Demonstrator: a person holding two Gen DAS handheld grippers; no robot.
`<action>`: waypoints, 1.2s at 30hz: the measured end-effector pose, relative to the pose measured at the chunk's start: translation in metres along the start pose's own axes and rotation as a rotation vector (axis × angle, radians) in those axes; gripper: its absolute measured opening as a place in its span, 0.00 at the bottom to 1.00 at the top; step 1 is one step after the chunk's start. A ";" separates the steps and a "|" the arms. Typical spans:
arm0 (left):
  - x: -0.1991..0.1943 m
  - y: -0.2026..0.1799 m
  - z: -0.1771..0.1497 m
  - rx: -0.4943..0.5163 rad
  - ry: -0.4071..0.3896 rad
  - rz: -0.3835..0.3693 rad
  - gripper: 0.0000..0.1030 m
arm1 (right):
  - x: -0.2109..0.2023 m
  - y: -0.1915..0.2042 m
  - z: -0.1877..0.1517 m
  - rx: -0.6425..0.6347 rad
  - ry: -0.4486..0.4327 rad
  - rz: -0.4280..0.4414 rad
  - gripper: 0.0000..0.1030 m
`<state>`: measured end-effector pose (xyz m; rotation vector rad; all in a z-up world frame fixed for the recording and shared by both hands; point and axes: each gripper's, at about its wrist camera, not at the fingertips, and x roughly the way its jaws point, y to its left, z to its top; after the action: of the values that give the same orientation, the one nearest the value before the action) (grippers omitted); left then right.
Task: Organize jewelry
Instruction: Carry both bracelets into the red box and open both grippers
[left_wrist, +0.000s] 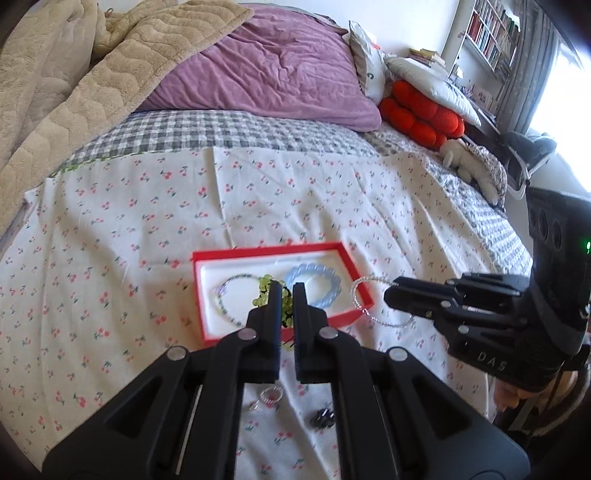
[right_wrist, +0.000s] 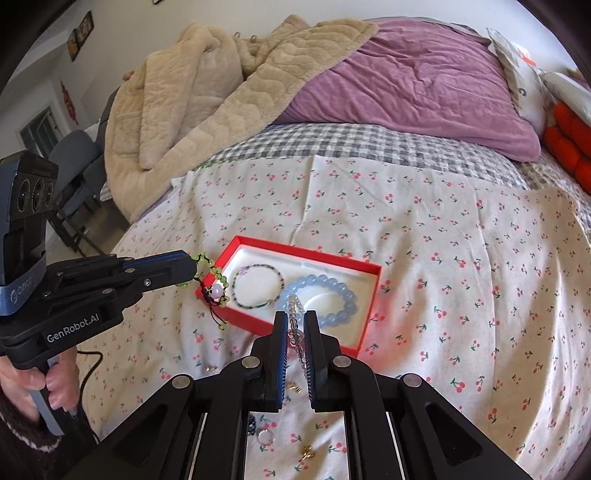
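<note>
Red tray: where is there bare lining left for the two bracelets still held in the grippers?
In the red tray, bare lining runs along the far wall, and more lies inside the blue bead bracelet. The middle is crowded: the thin bracelet nearly meets the blue one. The left gripper holds the green bracelet; the right gripper holds the clear bracelet.

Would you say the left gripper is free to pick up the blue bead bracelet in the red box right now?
Probably not yet: the left gripper is already shut on the green bead bracelet. The blue bracelet lies uncovered in the red box, so nothing else blocks it.
</note>
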<state>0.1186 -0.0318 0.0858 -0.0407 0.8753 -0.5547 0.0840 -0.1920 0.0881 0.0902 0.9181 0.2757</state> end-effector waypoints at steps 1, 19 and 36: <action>0.002 0.000 0.002 -0.006 -0.003 -0.009 0.06 | 0.000 -0.003 0.001 0.008 -0.004 -0.001 0.08; 0.060 0.033 -0.006 -0.039 0.088 0.127 0.06 | 0.014 -0.009 0.024 0.035 0.001 -0.006 0.08; 0.034 0.041 -0.016 -0.004 0.055 0.173 0.50 | 0.065 0.021 0.034 0.075 0.084 0.059 0.09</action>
<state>0.1419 -0.0100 0.0406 0.0464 0.9234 -0.3941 0.1437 -0.1528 0.0627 0.1756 1.0107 0.3015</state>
